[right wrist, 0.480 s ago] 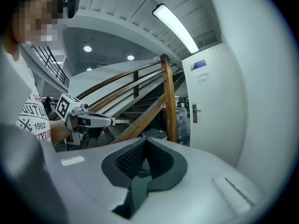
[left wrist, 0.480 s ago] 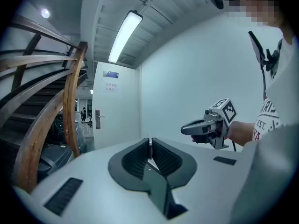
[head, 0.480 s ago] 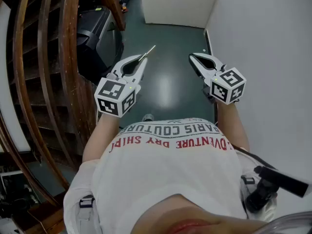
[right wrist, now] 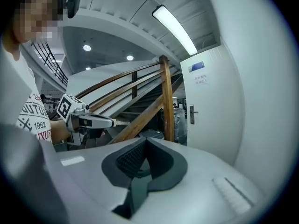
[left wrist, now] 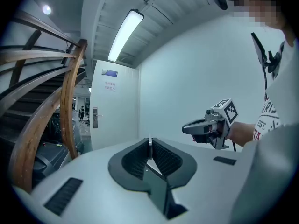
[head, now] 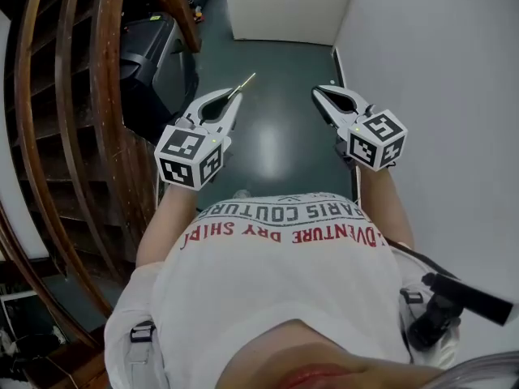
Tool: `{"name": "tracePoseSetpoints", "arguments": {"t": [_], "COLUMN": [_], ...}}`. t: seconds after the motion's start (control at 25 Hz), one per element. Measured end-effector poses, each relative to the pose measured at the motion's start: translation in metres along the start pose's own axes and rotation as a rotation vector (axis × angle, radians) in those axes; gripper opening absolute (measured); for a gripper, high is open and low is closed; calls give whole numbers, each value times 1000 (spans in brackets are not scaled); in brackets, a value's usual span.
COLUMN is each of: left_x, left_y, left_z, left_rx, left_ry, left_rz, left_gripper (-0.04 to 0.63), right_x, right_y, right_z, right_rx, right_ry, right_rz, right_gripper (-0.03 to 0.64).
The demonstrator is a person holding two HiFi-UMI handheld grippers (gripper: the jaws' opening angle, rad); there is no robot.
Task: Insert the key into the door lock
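My left gripper (head: 233,97) is shut on a thin metal key (head: 243,83) that sticks out forward from its tips over the dark floor. In the left gripper view the key (left wrist: 149,145) shows edge-on, pinched between the ribbed pads. The white door (left wrist: 115,107) stands ahead at the corridor's end, with its handle and lock plate (left wrist: 95,117) on the door's left side; the door (right wrist: 210,107) and handle (right wrist: 191,111) also show in the right gripper view. My right gripper (head: 319,96) is shut with nothing in it and is held level beside the left one. Both are well short of the door.
A curved wooden stair railing (head: 105,96) runs along the left. A black machine (head: 152,51) stands beside it, near the door. A white wall (head: 438,71) closes the right side. Dark green floor (head: 276,136) leads to the door (head: 280,5).
Both grippers sit slightly further left in the head view; their pose and the grip on the key are unchanged.
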State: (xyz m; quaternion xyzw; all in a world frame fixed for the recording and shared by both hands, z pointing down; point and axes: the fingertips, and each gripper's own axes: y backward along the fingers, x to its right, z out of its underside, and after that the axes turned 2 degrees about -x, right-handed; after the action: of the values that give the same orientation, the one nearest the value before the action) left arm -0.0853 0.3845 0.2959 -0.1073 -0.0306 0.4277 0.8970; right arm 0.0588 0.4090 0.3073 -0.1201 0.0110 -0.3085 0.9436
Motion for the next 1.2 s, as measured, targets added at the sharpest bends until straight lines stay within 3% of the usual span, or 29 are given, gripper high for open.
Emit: {"name": "tracePoseSetpoints", "arguments": {"t": [0.28,0.52,0.8,1.0,1.2], "left_x": [-2,-48,-188,-324,-441], "left_y": [-31,-95,-220,-336,-419], "left_z": [-4,10,32,-5,-48], "left_rx": [-1,-10,-59,-92,-76], "left_ry": [-19,-12,32,33,37], "left_rz": [28,36,64,52,31], "left_gripper": [23,23,23,23,23], "right_x": [32,91,201,319,401], "right_y": [4,-47,-193,-330,-438], "right_z": [-1,19,39,-5,-52], "right_rx": [42,36,-2,-36,-26], "right_ry": [16,4,-62,-73,-36], "right_rz": [43,63,102,105,103], "right_gripper": [2,2,2,2,2]}}
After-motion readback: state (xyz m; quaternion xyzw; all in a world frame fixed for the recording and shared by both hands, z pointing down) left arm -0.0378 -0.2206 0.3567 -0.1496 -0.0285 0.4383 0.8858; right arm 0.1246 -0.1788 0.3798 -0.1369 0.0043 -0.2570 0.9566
